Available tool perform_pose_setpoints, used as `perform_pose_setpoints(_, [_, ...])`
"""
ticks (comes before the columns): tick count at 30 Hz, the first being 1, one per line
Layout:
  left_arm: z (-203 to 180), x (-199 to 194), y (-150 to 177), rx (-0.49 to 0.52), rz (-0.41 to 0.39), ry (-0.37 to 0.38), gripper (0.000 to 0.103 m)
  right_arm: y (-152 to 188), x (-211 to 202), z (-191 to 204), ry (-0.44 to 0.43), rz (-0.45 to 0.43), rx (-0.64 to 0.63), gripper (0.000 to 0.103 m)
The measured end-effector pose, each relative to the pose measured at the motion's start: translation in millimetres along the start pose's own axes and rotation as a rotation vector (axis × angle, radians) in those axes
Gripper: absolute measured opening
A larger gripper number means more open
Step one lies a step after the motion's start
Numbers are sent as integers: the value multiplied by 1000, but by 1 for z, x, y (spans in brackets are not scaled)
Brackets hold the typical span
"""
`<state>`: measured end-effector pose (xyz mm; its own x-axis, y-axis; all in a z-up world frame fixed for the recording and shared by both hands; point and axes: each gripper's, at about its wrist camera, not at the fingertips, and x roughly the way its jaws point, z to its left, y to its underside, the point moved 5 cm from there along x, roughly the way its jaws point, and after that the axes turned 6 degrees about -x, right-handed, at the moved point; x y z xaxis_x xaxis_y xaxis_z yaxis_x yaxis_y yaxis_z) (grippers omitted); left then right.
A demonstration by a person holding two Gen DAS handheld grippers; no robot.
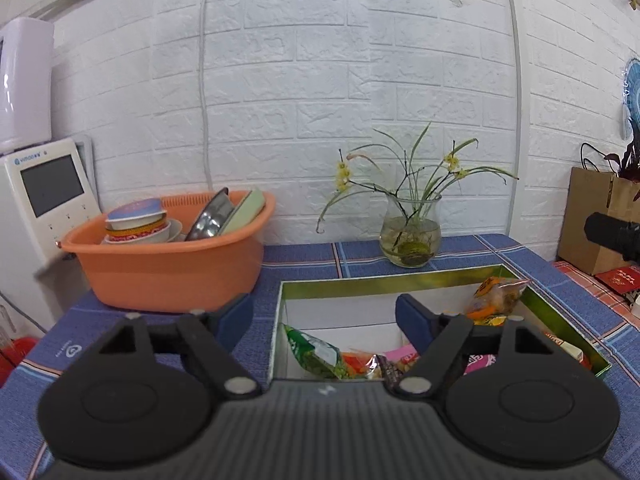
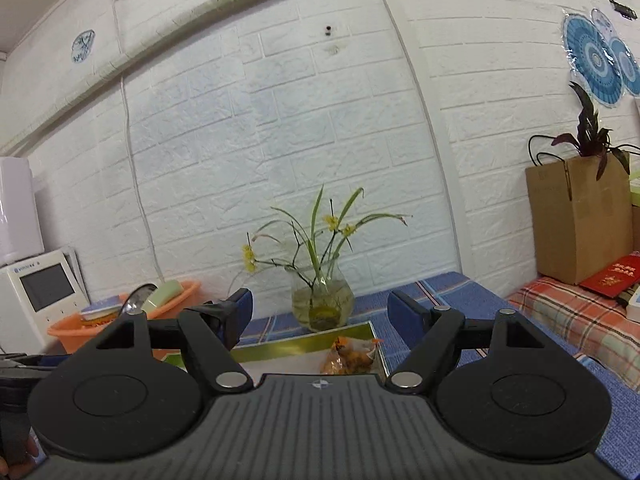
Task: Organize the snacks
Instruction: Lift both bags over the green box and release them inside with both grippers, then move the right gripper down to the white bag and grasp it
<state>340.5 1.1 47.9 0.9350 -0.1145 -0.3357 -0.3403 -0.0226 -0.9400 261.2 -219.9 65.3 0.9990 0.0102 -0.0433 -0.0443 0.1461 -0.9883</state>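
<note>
A green-gold rimmed box (image 1: 384, 276) with white inner walls sits on the blue checked tablecloth. It holds several snack packs: a green bag (image 1: 316, 354) at the front left, an orange bag (image 1: 496, 296) at the far right corner, and pink and red packs (image 1: 404, 358) at the front. My left gripper (image 1: 324, 316) is open and empty, above the box's front left. My right gripper (image 2: 320, 314) is open and empty, above the box (image 2: 280, 346); the orange bag (image 2: 352, 356) shows below it.
An orange basin (image 1: 168, 268) with bowls and plates stands at the left. A glass vase (image 1: 410, 236) with a plant stands behind the box. A brown paper bag (image 1: 592, 224) and red envelopes (image 2: 616, 276) lie on the right. A white appliance (image 1: 40, 200) stands far left.
</note>
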Motion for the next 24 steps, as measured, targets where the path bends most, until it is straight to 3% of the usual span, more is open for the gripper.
perform_pose_setpoints(1, [2,-9,-1,9,-9,-3,84,-5,-4,0,-15,-9,8,103])
perform_pose_setpoints(3, [7,-27,1,19,-28,-10,103,-14,-11,3,-51,-28,23,103])
perform_pose_setpoints(6, [6,-51,13,89,2,34,103,-24,-22,8,-92,-63,59,103])
perform_pose_setpoints(8, [7,-70,27,115,2,11,103,-29,-27,12,-125,-55,96,103])
perform_pose_setpoints(14, [19,-94,84,59,84,35,103,-31,-40,35,-217,48,68,103])
perform_pose_setpoints(20, [36,-96,103,-51,130,52,103,1,-71,69,-328,213,-42,103])
perform_pose_setpoints(24, [42,-99,114,-79,184,47,103,35,-88,68,-403,299,61,103])
